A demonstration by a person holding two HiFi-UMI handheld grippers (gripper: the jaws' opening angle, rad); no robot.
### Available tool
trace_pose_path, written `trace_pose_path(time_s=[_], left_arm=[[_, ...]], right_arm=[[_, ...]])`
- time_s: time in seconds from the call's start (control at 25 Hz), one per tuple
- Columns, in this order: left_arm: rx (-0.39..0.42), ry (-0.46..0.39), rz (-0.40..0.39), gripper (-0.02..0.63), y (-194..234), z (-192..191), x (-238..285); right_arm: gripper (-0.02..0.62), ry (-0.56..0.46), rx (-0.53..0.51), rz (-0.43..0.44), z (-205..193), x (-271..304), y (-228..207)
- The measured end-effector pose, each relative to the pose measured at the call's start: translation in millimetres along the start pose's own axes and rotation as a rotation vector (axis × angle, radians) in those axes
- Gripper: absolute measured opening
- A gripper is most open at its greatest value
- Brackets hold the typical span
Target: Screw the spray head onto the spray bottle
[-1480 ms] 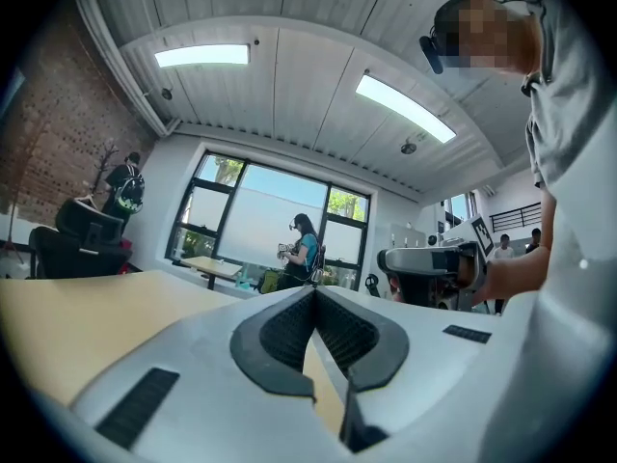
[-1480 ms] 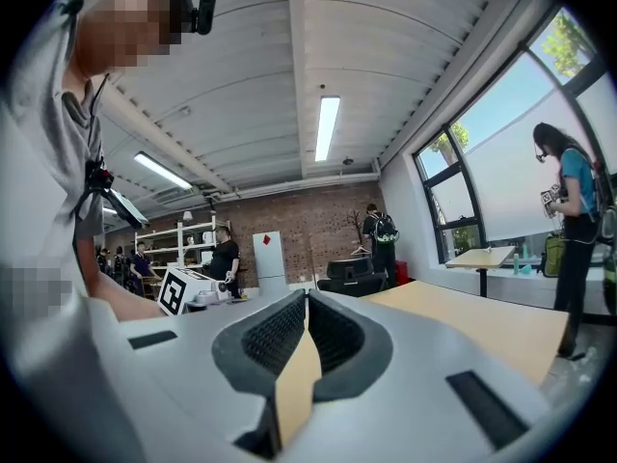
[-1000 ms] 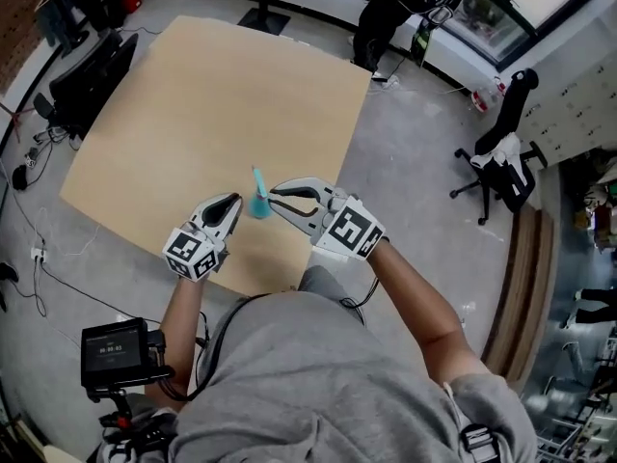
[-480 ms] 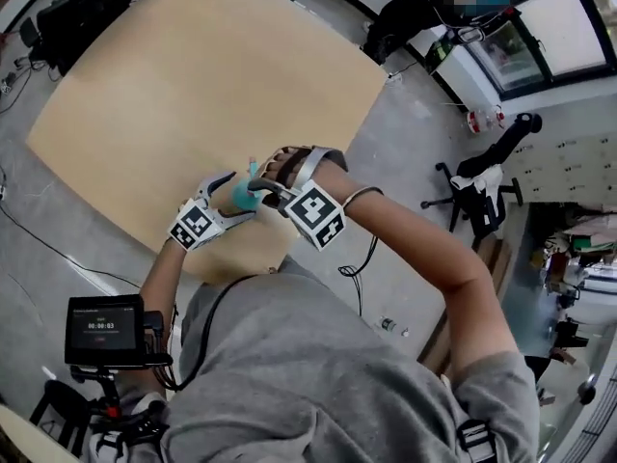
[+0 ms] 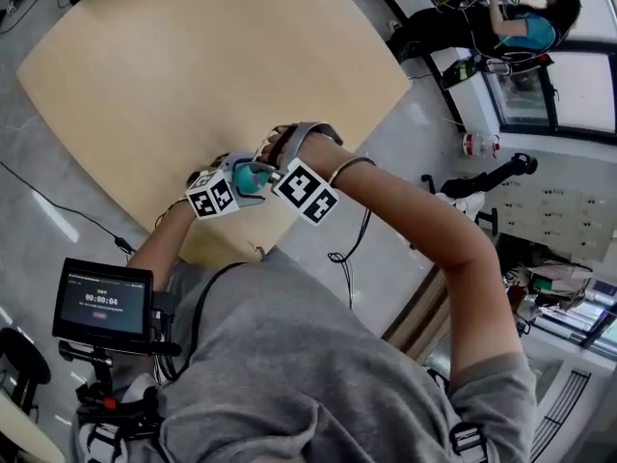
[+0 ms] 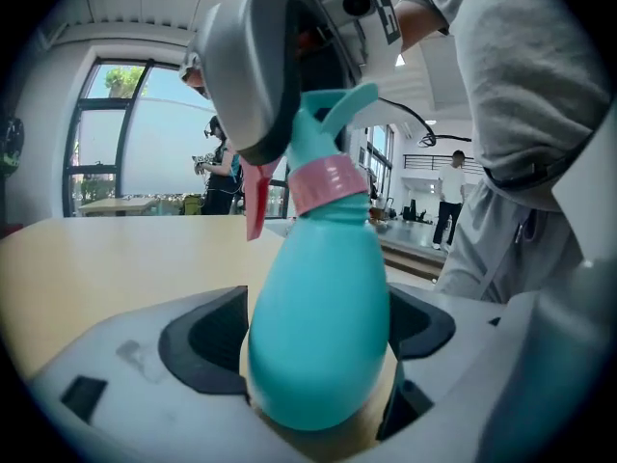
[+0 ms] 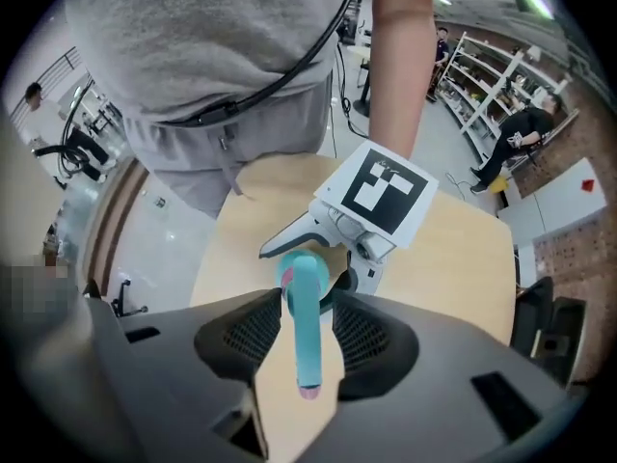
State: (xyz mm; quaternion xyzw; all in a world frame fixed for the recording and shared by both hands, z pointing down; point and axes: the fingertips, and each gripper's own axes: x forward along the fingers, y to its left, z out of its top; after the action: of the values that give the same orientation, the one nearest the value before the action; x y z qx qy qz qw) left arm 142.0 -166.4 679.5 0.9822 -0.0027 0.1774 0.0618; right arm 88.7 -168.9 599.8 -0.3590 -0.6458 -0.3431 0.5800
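Tabletop [image 7: 463, 249]: spray head [image 7: 305, 345] btwn R claw [image 7: 307, 307] jaws.

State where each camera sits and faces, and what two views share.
Head view: on the person's head, steeply down at the table; torso, arms, left gripper, right gripper show.
Left gripper view: on that gripper, along its opening jaws, spray bottle between them; grey shirt at right.
Right gripper view: on that gripper, down on the spray head between its jaws; torso, forearm above.
Shared: both gripper views show the spray head.
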Motion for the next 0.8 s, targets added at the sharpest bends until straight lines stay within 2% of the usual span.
trace_pose_path(time_s=[0.04, 0.08, 0.2, 0.32, 0.56, 0.68, 0.8], left_arm=[[-0.011, -0.004, 0.005, 0.419, -1.1, -1.4, 1.5], [-0.022, -0.012, 0.009, 0.411, -2.6, -2.1, 2.7], [-0.041, -0.049, 0.027, 0.410, -6.3, 1.6, 4.5], [-0.045, -0.068, 0.044, 0.410, -10.8, 6.9, 7.4], [-0.060, -0.090, 0.055, 0.410, -17.3, 13.6, 13.2], [-0.055, -0.097, 0.052, 0.410, -19.6, 15.6, 14.6], [-0.050, -0.099, 0.047, 0.410, -20.1, 17.3, 15.3]], right_arm=[[0.162, -0.011, 0.031, 0.013, 3.7, 0.6, 1.3], [0.127, -0.018, 0.078, 0.027, 6.3, 1.0, 3.2], [0.124, -0.039, 0.268, 0.041, 9.8, -0.8, 8.7], [0.126, -0.086, 0.438, 0.002, 13.2, -6.0, 14.5], [0.127, -0.177, 0.663, -0.117, 23.1, -11.3, 19.9], [0.127, -0.144, 0.673, -0.143, 26.1, -10.6, 21.3], [0.127, -0.119, 0.604, -0.143, 27.7, -12.3, 23.8]])
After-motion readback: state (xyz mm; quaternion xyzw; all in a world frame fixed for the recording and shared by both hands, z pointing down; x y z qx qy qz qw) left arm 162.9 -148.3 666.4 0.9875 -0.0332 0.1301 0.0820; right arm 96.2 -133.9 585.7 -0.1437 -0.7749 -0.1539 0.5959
